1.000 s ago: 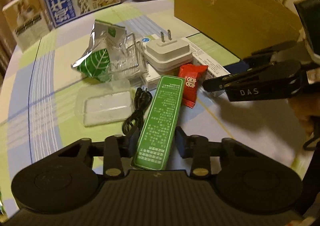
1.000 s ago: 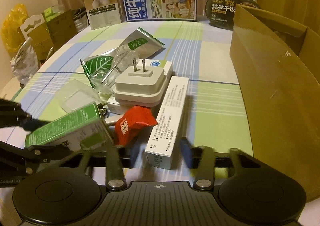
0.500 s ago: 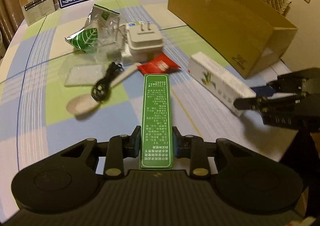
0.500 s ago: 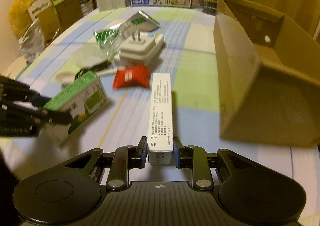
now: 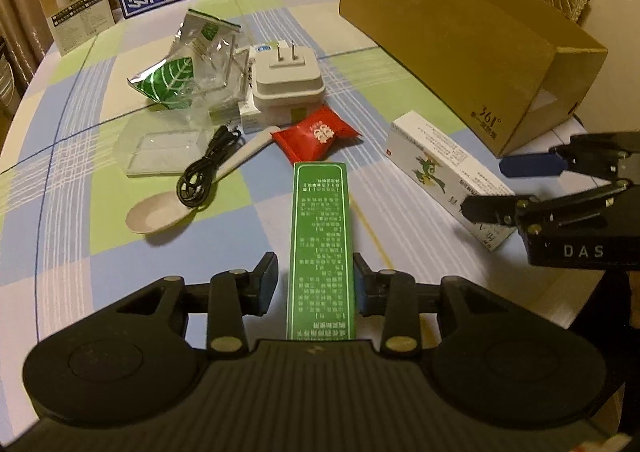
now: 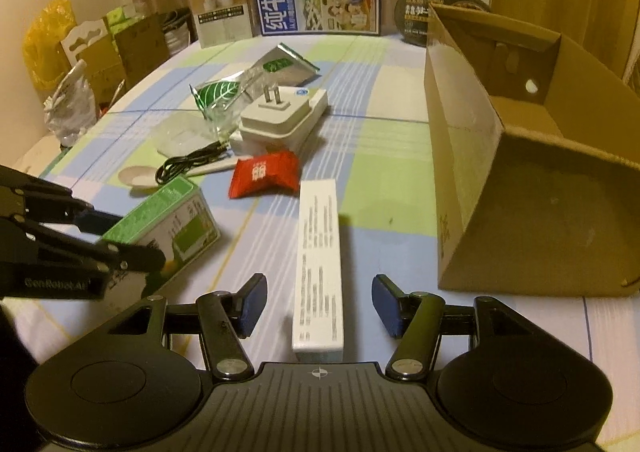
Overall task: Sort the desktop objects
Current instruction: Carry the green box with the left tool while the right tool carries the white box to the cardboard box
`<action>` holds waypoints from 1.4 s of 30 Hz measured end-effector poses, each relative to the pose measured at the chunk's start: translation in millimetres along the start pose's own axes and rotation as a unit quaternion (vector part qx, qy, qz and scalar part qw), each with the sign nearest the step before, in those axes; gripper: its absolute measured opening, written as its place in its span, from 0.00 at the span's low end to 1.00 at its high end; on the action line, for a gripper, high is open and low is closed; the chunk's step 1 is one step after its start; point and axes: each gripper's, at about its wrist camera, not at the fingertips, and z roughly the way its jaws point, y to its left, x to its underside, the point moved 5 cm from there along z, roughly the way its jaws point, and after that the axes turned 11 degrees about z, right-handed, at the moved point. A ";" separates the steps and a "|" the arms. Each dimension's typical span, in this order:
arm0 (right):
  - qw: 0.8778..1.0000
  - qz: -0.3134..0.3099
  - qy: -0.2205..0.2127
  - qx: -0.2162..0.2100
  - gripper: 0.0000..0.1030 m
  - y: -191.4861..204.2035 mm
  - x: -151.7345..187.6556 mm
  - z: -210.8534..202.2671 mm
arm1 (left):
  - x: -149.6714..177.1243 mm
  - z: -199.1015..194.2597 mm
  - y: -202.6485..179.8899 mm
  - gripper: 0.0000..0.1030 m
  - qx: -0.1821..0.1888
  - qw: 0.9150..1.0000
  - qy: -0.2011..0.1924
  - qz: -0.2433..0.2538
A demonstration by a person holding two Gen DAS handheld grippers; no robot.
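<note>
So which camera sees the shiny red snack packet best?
The left wrist view: the shiny red snack packet lies unobstructed with its printed face towards the camera, just beyond the long green box. The right wrist view shows the packet too, whole but at a flatter angle.

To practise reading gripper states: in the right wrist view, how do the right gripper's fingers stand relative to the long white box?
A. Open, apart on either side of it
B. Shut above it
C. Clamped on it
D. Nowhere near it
A: the right gripper stands open, with clear gaps between its fingers and the long white box.
</note>
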 end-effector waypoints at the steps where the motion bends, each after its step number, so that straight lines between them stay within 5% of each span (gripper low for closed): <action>1: 1.000 0.001 -0.001 -0.002 0.54 -0.1 -1.0 2.4 | 0.0 2.5 -0.4 0.31 0.001 1.000 0.003 0.001; 14: 1.000 0.006 0.029 0.006 0.47 3.5 -6.0 36.4 | 3.7 15.2 -2.2 0.26 0.009 1.000 0.020 -0.014; 17: 0.999 0.000 0.031 0.012 0.38 4.1 -4.7 38.6 | 4.4 15.5 -0.5 0.25 0.011 1.000 0.019 -0.020; 19: 0.999 -0.004 0.030 0.016 0.23 3.5 -3.2 38.8 | 4.7 15.3 -0.2 0.25 0.012 1.000 0.018 -0.022; 42: 1.000 0.013 -0.014 0.000 0.22 3.1 -3.6 -26.2 | -6.0 -26.6 -24.3 0.25 0.013 1.000 -0.015 -0.022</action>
